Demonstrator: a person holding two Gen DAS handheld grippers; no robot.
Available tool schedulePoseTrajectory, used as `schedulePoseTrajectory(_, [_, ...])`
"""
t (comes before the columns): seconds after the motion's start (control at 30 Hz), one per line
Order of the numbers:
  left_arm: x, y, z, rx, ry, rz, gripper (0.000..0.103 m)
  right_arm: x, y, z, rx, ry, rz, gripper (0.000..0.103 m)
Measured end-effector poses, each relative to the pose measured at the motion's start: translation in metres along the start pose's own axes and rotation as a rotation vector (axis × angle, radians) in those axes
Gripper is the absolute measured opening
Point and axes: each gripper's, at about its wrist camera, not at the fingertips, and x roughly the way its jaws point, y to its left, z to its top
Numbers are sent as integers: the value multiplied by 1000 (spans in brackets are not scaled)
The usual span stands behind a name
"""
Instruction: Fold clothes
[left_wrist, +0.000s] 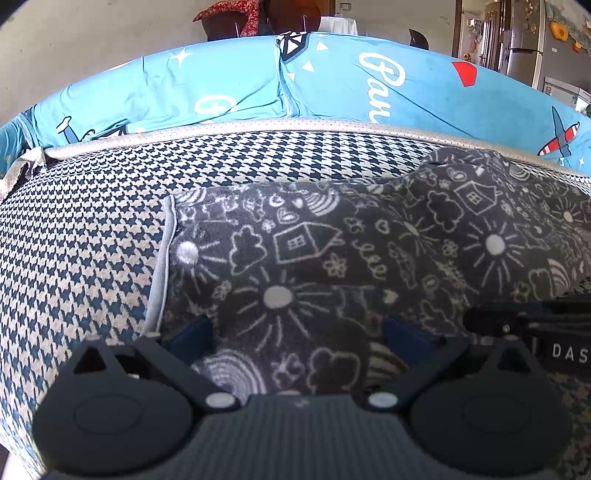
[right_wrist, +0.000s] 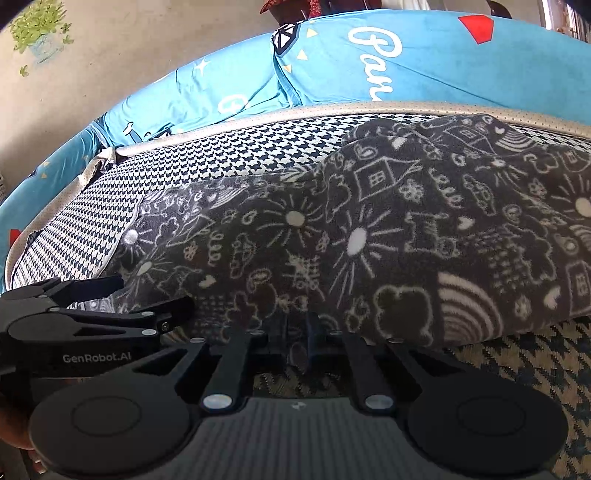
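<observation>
Two tools work the near edge of a dark doodle-print garment: the right tool is clenched on its hem, the left tool released above the cloth, which lies across a houndstooth cushion before blue bedding.

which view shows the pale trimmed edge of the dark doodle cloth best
The left wrist view: the pale trimmed edge of the doodle cloth runs clear and near against the houndstooth cover. The right wrist view shows it smaller, off at the left.

Left hand-held gripper spread, right hand-held gripper pinched
</observation>
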Motion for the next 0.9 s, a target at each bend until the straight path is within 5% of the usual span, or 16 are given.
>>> schedulePoseTrajectory(0.27, [-15, 17, 7, -74, -24, 26, 103, -22, 17, 2, -31, -64, 4, 19])
schedulePoseTrajectory(0.67, [-34, 51, 26, -174, -12, -83, 103, -29, 64, 1, -184, -92, 95, 31])
schedulePoseTrajectory(0.9, [-28, 78, 38, -227, 19, -3, 103, -27, 93, -4, -291, -105, 140, 34])
